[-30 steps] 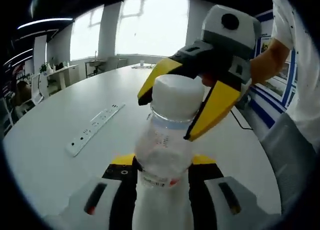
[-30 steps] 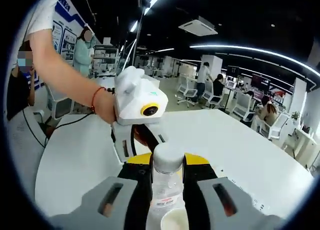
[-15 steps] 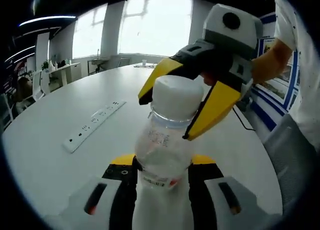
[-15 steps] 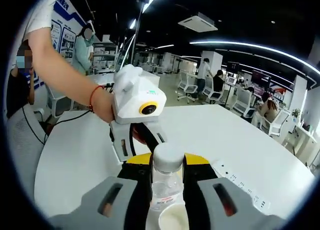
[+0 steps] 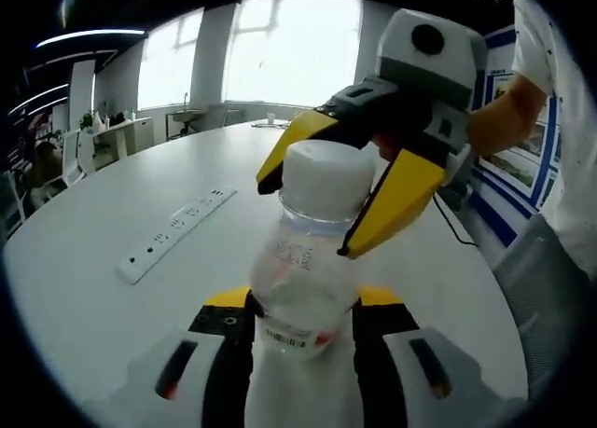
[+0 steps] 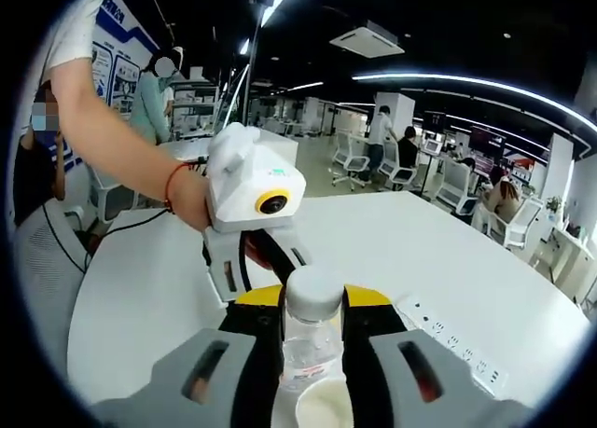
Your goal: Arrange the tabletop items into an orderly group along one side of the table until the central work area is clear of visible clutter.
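In the left gripper view, the left gripper (image 5: 303,330) grips the body of a clear bottle (image 5: 303,274), lifted above the white desk (image 5: 93,260); the right gripper (image 5: 312,209) clamps its yellow jaws on the white cap (image 5: 326,172). A power strip (image 5: 175,235) lies toward the desk's far edge. In the right gripper view, the right gripper (image 6: 312,330) holds the bottle (image 6: 303,349) at its neck, the left gripper (image 6: 252,260) is just behind it, and the power strip (image 6: 452,344) lies near the desk's (image 6: 140,288) edge.

A white round table (image 5: 112,223) spreads under bright windows (image 5: 289,46). A black cable (image 5: 454,225) trails over the table's edge. Beyond the table, office chairs (image 6: 359,167) stand in rows, and people (image 6: 401,158) sit and stand among them. A ceiling air unit (image 6: 371,39) hangs above the table beside long curved light strips (image 6: 466,81).
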A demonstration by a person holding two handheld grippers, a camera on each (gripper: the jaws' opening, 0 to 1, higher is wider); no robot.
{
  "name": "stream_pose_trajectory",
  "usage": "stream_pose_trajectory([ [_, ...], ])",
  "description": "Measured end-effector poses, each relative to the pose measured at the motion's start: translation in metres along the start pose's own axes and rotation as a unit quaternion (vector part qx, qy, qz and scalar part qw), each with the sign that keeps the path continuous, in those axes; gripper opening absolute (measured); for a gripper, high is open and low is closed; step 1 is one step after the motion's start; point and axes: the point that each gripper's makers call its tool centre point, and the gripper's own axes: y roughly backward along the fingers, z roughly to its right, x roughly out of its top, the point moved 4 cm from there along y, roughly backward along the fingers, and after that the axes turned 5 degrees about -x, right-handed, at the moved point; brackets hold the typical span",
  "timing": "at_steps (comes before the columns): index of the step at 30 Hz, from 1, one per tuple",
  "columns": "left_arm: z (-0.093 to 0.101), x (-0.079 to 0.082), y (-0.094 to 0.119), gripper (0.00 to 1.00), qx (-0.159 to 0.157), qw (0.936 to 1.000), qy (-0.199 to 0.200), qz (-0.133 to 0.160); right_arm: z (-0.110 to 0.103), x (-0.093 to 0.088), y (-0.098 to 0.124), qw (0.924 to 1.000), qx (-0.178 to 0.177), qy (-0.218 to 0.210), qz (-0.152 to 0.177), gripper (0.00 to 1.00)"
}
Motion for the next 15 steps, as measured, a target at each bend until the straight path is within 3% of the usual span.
stream_pose_trajectory([
  [15,0.0021,0.0021,-0.0029,0.49,0.009,0.9999,0.009,0.001,0.0004,-0.0018,0.0042,1.0000,0.002,0.002,-0.004,0.21],
])
